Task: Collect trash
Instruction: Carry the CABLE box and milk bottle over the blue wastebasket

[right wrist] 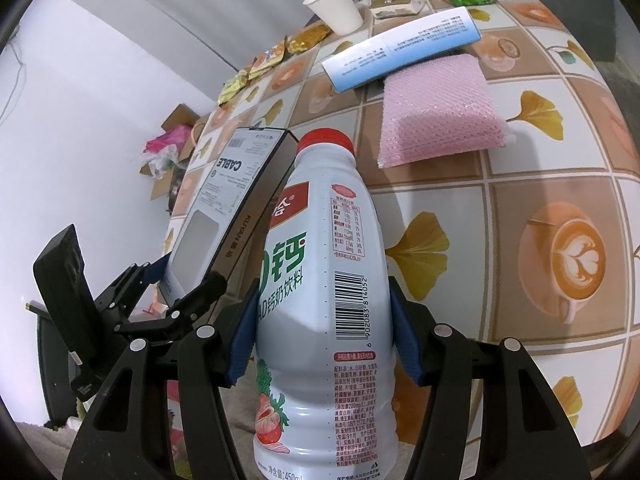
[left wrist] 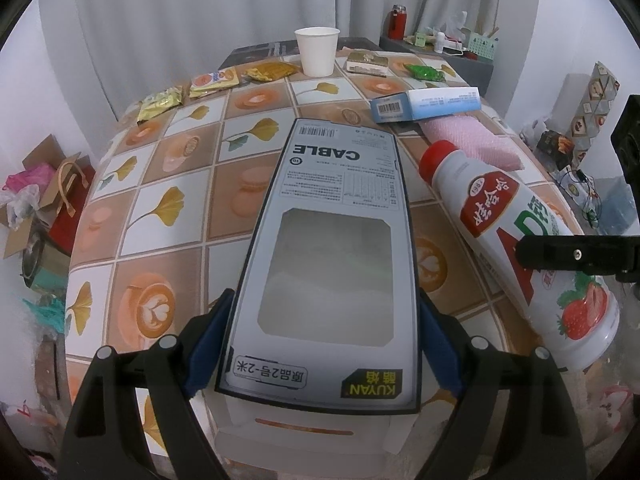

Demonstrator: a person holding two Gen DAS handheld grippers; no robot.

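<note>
Both grippers are loaded above a cluttered tabletop. The left gripper [left wrist: 324, 344] has its blue pads pressed against the long edges of a grey cable box [left wrist: 332, 248], jaws spread about as wide as the box and closed onto it near its printed end. The right gripper [right wrist: 324, 332] clamps a white drink bottle [right wrist: 324, 280] with a red cap around its middle, jaws closed snugly on the plastic body. Box and bottle hang just beside each other, clear of the patterned tablecloth [right wrist: 540, 184], near the table's front edge.

Trouble could come from several directions. The box is light card with a cut-out window; held only by its thin side walls, it could buckle or twist out of the pads if the hand tilts. The bottle's smooth, tapering body could slide through the pads under its own weight, since the grip sits above its heavier base. With the two loads so near, a careless swing might knock one against the other.

Still on the table are a paper cup [left wrist: 317, 51], a blue-and-white carton [left wrist: 426, 103] lying partly on a pink sponge [left wrist: 472, 140], and snack wrappers [left wrist: 212, 80] along the far side. No bin is visible in either view.
</note>
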